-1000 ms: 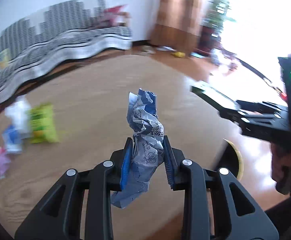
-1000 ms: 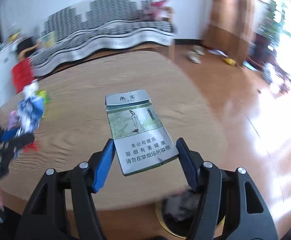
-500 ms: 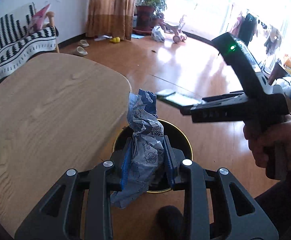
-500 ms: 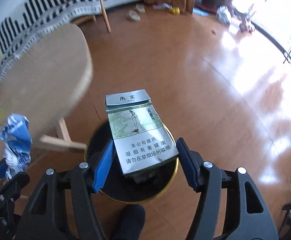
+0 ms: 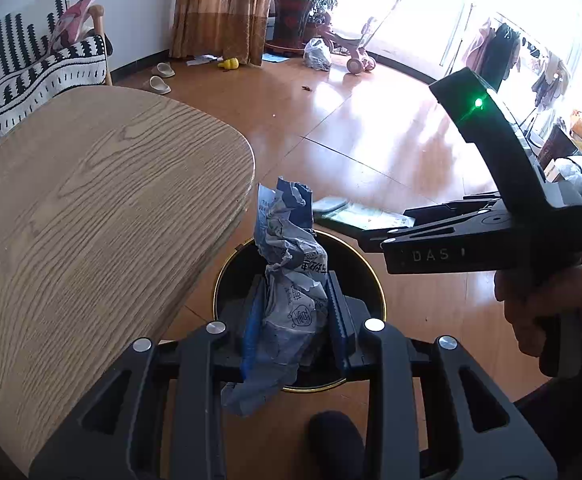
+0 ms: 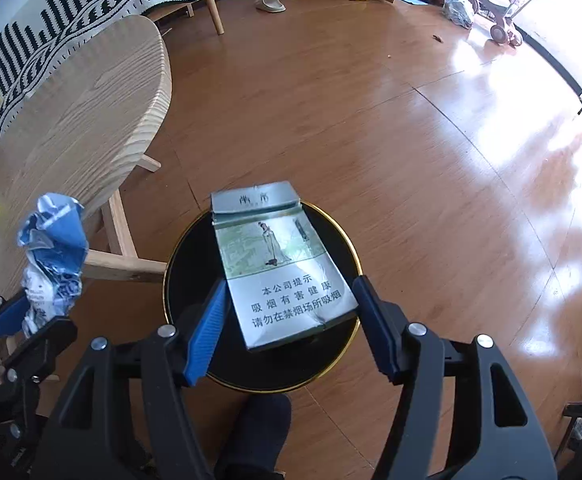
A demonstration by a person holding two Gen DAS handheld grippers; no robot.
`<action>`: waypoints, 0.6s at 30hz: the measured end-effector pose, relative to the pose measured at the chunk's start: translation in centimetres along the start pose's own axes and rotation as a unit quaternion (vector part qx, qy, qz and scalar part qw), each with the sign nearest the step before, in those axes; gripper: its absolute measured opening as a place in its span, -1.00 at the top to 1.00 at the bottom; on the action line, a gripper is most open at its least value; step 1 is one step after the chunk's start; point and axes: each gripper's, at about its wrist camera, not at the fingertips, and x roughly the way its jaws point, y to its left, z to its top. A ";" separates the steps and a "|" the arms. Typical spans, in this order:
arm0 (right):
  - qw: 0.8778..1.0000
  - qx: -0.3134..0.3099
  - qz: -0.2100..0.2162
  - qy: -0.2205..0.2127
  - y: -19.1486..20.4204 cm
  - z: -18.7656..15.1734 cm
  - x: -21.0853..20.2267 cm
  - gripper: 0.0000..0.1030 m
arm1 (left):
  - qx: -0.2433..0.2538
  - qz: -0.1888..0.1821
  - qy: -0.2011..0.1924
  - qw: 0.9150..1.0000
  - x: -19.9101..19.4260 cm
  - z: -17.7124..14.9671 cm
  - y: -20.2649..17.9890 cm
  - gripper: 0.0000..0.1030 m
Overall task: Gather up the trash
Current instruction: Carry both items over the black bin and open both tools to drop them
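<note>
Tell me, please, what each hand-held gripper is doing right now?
Left hand-held gripper: closed on the crumpled wrapper.
Right hand-held gripper: closed on the cigarette pack.

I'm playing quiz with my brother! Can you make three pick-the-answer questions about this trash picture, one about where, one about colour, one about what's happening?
1. Where is the bin?
A. on the floor beside the wooden table
B. on the sofa
C. on the table

2. What colour is the crumpled wrapper?
A. red
B. blue and white
C. yellow

3. What is the right gripper doing?
A. hanging empty
B. holding a cigarette pack
C. holding a slipper

Answers: A, its rim sits on floorboards; B, blue-white print; B, pack between its fingers.
</note>
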 end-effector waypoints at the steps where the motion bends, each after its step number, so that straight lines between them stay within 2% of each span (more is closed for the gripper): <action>1: 1.000 0.003 -0.001 -0.001 0.0 0.1 -0.1 -0.34 | -0.001 0.000 0.001 1.000 0.0 0.0 0.0 0.43; 3: 1.000 0.006 -0.001 -0.006 0.0 0.1 -0.3 -0.44 | -0.004 -0.001 0.002 1.000 0.2 -0.1 -0.3 0.43; 10: 1.000 0.023 -0.006 -0.019 0.0 0.2 -1.0 -0.49 | 0.000 -0.011 0.013 1.000 1.2 -0.1 -0.4 0.40; 12: 0.999 0.030 -0.009 -0.027 -0.1 0.2 -1.3 -0.55 | 0.003 -0.016 0.012 1.000 1.5 -0.1 -0.7 0.11; 13: 0.999 0.035 -0.010 -0.032 -0.2 0.3 -1.5 -0.56 | 0.005 -0.016 0.008 1.000 1.5 -0.1 -0.8 -0.19; 14: 0.999 0.039 -0.010 -0.035 -0.3 0.4 -1.7 -0.56 | 0.006 -0.013 0.003 1.000 1.4 -0.1 -0.8 -0.36; 18: 0.998 0.043 -0.009 -0.046 0.1 0.7 -2.4 -0.56 | 0.002 -0.006 -0.005 1.000 0.8 0.2 -0.4 -0.52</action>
